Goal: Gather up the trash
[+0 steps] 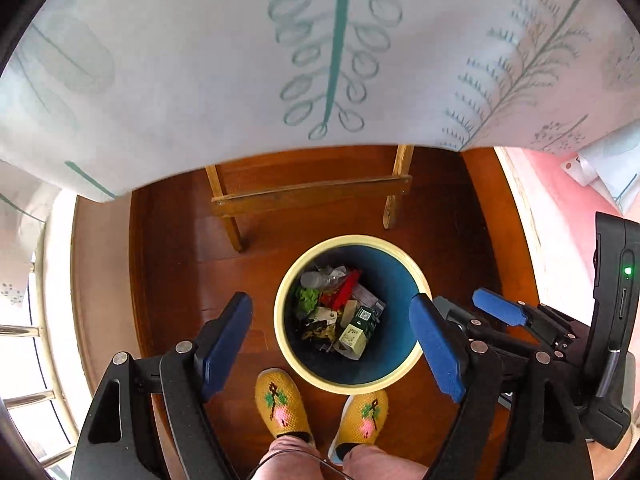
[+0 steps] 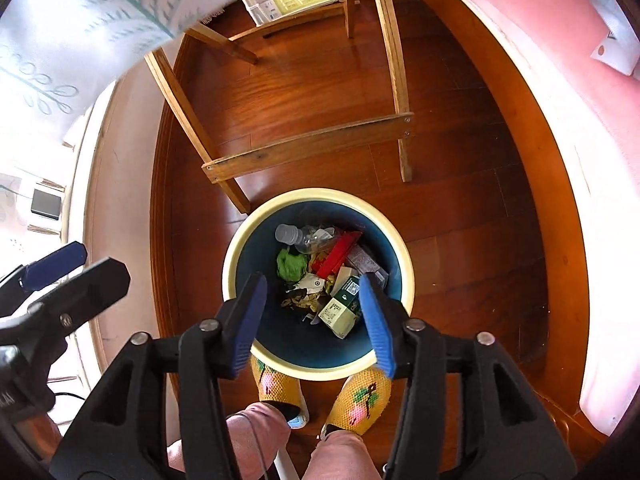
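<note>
The reddish wooden floor [image 2: 460, 216] bears a cream-rimmed bin [image 2: 240, 248]; wooden frame legs [image 2: 236, 196] touch down at its 11 o'clock, two yellow slippers [image 2: 276, 384] at 6 o'clock.

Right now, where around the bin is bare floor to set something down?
Bare floor shows between the bin and the stool crossbar, and to the bin's right toward the wooden border. Crowded: the slippers touch the near rim, and a stool leg stands close at its far left.

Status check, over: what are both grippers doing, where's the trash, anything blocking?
Left gripper and right gripper: jaws open, nothing between them, above the trash bin. Bottle, cartons, wrappers lie inside. Nothing blocks the bin mouth; slippers touch its near rim.
</note>
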`<action>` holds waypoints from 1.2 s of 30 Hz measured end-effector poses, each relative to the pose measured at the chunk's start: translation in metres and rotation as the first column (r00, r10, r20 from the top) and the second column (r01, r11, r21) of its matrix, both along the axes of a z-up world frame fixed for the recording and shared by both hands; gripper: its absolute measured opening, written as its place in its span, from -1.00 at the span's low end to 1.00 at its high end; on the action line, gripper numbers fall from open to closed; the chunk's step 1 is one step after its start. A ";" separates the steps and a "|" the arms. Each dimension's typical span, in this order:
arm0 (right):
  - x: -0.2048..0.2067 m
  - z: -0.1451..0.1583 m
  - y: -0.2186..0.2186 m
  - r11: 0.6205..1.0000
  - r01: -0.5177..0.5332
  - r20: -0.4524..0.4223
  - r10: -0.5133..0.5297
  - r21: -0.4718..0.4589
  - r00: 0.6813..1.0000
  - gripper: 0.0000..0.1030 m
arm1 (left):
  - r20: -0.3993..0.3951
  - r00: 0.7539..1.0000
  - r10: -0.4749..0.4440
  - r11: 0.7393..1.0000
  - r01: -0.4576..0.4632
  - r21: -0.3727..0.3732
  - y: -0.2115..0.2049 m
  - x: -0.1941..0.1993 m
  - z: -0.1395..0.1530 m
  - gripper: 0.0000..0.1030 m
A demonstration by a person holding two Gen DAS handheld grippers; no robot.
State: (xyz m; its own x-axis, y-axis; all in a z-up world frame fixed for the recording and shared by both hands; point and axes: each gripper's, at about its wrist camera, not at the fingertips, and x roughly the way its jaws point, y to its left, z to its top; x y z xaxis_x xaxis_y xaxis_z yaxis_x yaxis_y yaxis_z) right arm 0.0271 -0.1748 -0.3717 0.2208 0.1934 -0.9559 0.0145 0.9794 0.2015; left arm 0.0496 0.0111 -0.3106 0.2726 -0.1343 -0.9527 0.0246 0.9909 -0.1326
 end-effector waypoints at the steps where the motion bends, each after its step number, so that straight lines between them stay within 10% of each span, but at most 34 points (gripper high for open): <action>1: 0.000 0.005 0.000 1.000 0.000 0.002 0.000 -0.001 1.000 -0.07 | 0.004 1.000 0.002 1.000 -0.002 0.007 0.001 -0.001 0.006 0.59; 15: 0.000 0.105 -0.002 1.000 0.006 0.046 -0.006 -0.009 0.999 0.25 | -0.005 0.996 0.092 0.994 -0.092 0.054 0.015 -0.003 0.116 0.66; 36: 0.002 0.351 0.014 0.995 -0.098 0.215 0.100 -0.022 0.972 0.33 | 0.220 0.972 0.077 0.988 -0.104 0.114 0.022 -0.023 0.355 0.66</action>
